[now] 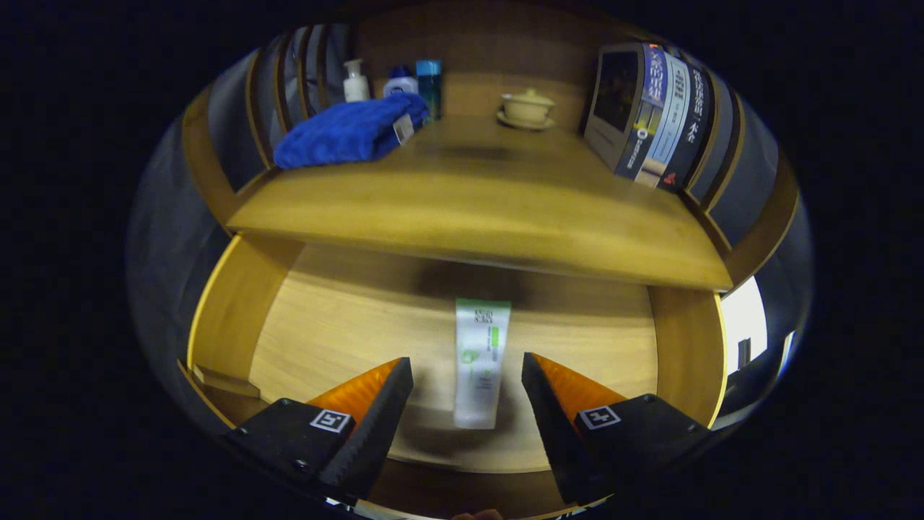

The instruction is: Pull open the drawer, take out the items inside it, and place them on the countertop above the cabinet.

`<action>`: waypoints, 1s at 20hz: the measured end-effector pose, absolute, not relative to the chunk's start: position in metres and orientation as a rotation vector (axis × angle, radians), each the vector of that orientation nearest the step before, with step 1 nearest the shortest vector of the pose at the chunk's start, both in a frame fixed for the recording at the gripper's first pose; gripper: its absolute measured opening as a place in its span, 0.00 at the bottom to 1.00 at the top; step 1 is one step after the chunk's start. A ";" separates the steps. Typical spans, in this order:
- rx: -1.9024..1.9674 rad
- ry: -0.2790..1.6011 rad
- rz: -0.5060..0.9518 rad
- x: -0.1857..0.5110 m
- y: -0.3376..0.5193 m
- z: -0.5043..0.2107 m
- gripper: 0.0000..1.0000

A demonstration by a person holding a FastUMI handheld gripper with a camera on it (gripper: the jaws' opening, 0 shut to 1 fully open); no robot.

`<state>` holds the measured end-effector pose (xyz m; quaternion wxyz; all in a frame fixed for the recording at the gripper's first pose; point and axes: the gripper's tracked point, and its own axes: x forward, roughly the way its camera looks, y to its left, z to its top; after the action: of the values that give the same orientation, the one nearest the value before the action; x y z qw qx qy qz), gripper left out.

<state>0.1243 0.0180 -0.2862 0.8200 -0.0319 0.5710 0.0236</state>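
The drawer (238,318) stands pulled open beneath the desk (476,209), its pale wooden floor bare apart from a white tube (479,361) with green markings. Taking that tube as the landmark: it lies lengthwise on the drawer floor, its flat crimped end pointing toward the desk edge and its cap end toward the camera. The hand-held gripper (467,375) is released, its two black-and-orange fingers spread wide with one on either side of the tube, neither touching it; the tube's lower half sits in the gap between the fingertips, and whether the fingers hang above it or are level with it cannot be told. Above and beyond the tube, the desk top carries a folded blue towel (350,131) off to the tube's left side, with three small bottles (393,81) standing just behind the towel against the back panel. Roughly straight beyond the tube, at the far back of the desk, sits a small cream lidded cup on a saucer (527,108). Beyond the tube to its right, a row of books (660,119) leans upright against the slatted side of the desk.
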 end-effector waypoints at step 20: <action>-0.030 1.287 0.022 0.100 0.008 -0.319 0.45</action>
<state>0.0999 0.0079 -0.3192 0.7997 -0.0139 0.6001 0.0102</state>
